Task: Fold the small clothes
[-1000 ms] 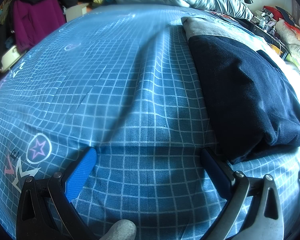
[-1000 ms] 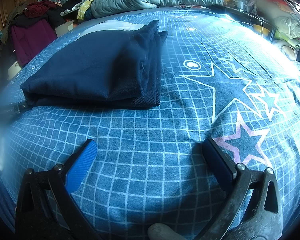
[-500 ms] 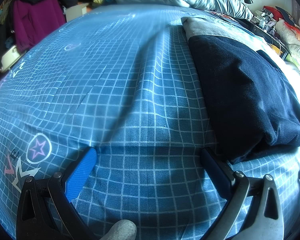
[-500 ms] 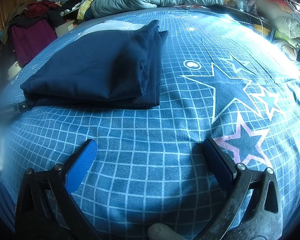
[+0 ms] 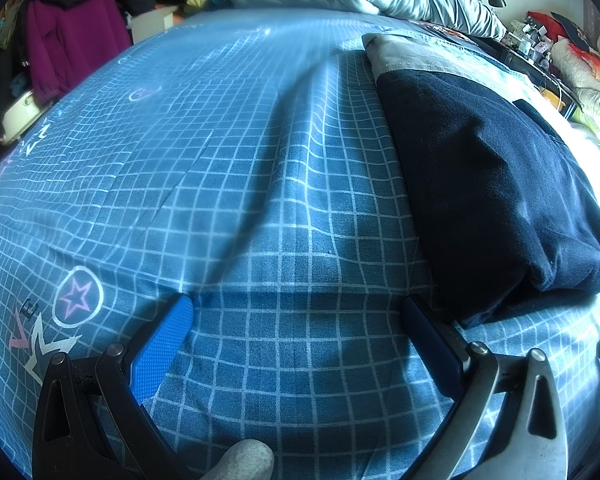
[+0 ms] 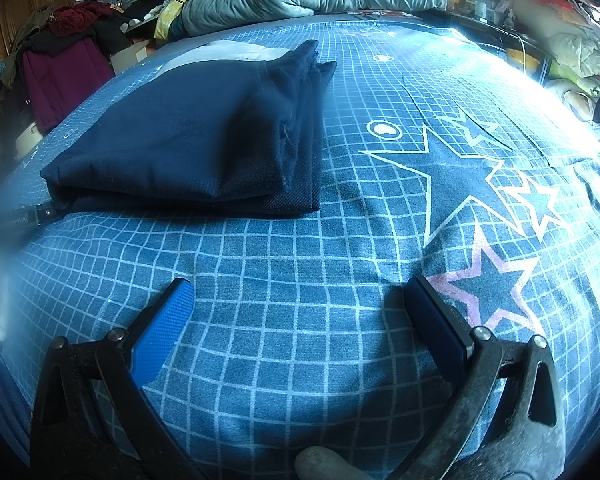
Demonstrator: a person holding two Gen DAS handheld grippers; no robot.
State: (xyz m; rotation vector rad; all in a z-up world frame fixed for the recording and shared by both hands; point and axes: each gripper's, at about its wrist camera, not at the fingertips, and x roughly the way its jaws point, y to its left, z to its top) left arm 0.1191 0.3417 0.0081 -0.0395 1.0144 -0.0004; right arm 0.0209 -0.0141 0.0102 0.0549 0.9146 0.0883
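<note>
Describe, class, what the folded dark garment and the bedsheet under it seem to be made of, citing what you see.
Folded dark garment: looks like navy cotton, matte, perhaps fleecy; soft rounded folds, stitched hems, no shine. Bedsheet: apparently woven cotton, matte; visible fine weave, printed white grid and stars, shallow creases.

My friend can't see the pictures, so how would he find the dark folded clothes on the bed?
Start at the big bed with the blue grid sheet. Near its middle lies the folded navy garment, a thick flat stack with layered edges on one side. It is the only dark plain thing on the sheet; a pale folded cloth sits right behind it.
</note>
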